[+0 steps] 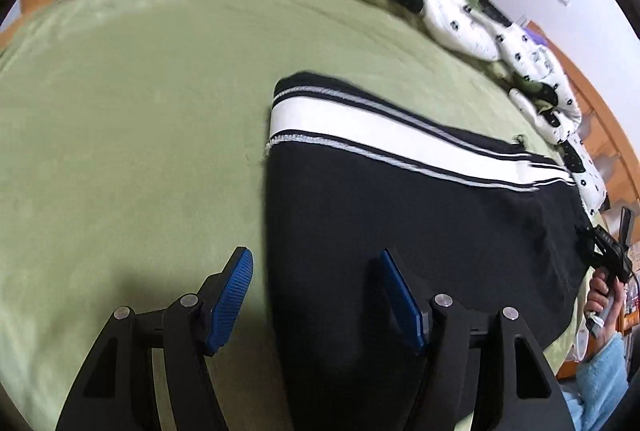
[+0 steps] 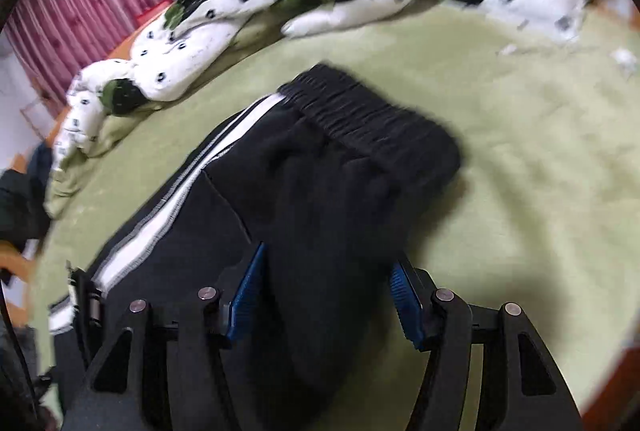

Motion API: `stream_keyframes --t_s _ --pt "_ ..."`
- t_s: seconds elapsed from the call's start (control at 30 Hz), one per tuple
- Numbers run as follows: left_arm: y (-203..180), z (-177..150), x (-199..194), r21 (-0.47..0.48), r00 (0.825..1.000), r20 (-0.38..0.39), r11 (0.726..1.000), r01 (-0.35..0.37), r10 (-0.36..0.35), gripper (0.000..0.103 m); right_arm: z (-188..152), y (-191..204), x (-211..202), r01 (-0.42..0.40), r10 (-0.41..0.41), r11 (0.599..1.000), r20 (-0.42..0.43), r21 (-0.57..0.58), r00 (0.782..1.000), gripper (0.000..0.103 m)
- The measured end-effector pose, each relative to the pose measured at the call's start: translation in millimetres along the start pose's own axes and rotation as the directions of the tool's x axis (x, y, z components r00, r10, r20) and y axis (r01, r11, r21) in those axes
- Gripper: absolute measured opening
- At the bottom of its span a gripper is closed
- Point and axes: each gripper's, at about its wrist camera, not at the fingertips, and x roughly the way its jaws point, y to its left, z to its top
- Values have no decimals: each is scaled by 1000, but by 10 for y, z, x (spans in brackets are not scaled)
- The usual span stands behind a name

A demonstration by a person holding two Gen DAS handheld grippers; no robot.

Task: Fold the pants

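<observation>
A green blanket (image 1: pixel 120 131) covers the bed and gives a broad flat surface for folding, with a white spotted quilt (image 2: pixel 208 27) bunched along its far edge, likely pushed back to clear room. On the blanket lie the black pants (image 1: pixel 420 231), flat and apparently already doubled leg over leg, the white side stripe (image 1: pixel 380 135) running along the far edge; the elastic waistband (image 2: pixel 360 115) shows at the far end in the right wrist view, and the hem end sits by the left gripper. The left gripper (image 1: pixel 316 295) hangs over the pants' edge with its jaws standing well apart and nothing pinched, one pad above blanket and one above cloth, which looks like a line-up to take that end. The right gripper (image 2: pixel 326 295) is over the dark cloth, jaws likewise apart and holding nothing. The person's hand (image 1: pixel 600 295) on its handle shows at the right edge of the left wrist view.
</observation>
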Motion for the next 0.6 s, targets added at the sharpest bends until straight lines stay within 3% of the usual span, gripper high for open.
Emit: stream_keyframes --t_s 0.17,0.2,0.23,0.27,0.33,0.37,0.4,0.47,0.6 --pt "142 145 182 -46 993 5 992 116 -116 62 111 -116 212 -60 59 991 7 124 998 65" --pt "144 169 222 -36 991 -6 990 134 -134 62 140 -98 221 -52 51 993 6 108 999 60" --pt "145 182 241 -32 991 -2 990 135 -135 59 150 -95 205 -36 35 994 13 99 999 48" --pt "130 190 256 -30 991 6 990 135 -134 39 168 -95 196 -34 32 994 22 100 999 42" --pt "117 204 250 -49 990 9 989 141 -140 24 157 -2 51 -43 36 996 80 81 996 20" --pt "74 189 180 -56 992 43 991 124 -122 13 151 113 -43 -13 8 999 113 48 994 18" --pt "16 181 97 -47 992 71 993 111 -108 10 139 348 -192 39 -34 999 168 -25 985 16" --pt "-141 207 -81 -16 991 108 997 81 -79 10 152 649 -411 56 -35 995 240 -84 970 14" --pt "-249 377 -380 17 985 153 997 75 -77 10 211 1174 -867 -24 50 996 329 -83 943 12"
